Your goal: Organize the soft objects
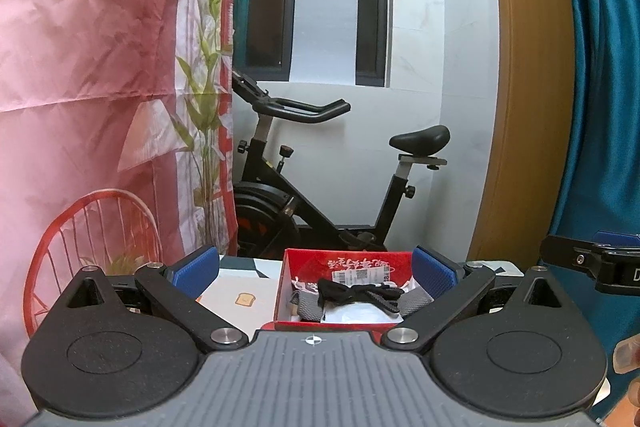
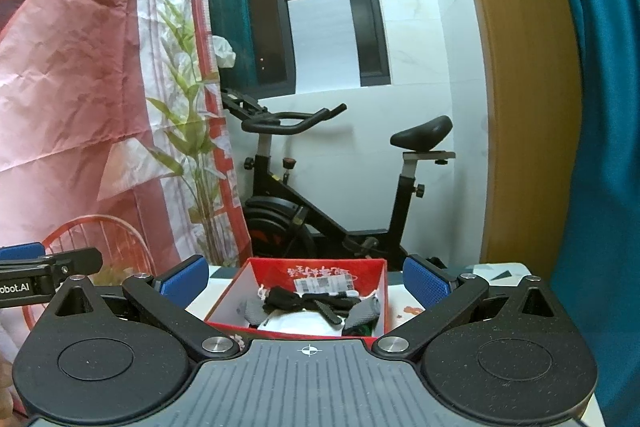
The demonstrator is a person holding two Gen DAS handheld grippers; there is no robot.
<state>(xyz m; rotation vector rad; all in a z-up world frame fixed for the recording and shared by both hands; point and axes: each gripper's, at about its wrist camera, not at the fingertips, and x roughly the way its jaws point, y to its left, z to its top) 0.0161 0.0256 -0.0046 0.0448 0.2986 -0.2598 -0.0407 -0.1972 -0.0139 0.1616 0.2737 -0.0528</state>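
I hold both tongs level in front of the red box (image 1: 347, 259), which sits on the desk (image 1: 236, 281) toward its far edge, and both pairs stand wide apart with nothing between the pads. My left tongs (image 1: 316, 273) frame the box from its left side, my right tongs (image 2: 306, 279) from a little further right. The soft things are already inside the box: a black cord (image 1: 356, 293) tangled on top, grey mesh cloth (image 1: 310, 305) under it and something white (image 1: 352, 317) at the bottom.

What worries me most is the cord. It lies looped over the cloth, so if I pinch one piece the others will likely drag up with it and spill over the low front wall. The box looks like light card; a pad that catches its rim could shove it toward the far edge of the desk, or tip it. The two tongs are also close beside each other, so reaching in with both at once risks them knocking together. And soft cloth gives under the pads, so a shallow pinch may simply slip off
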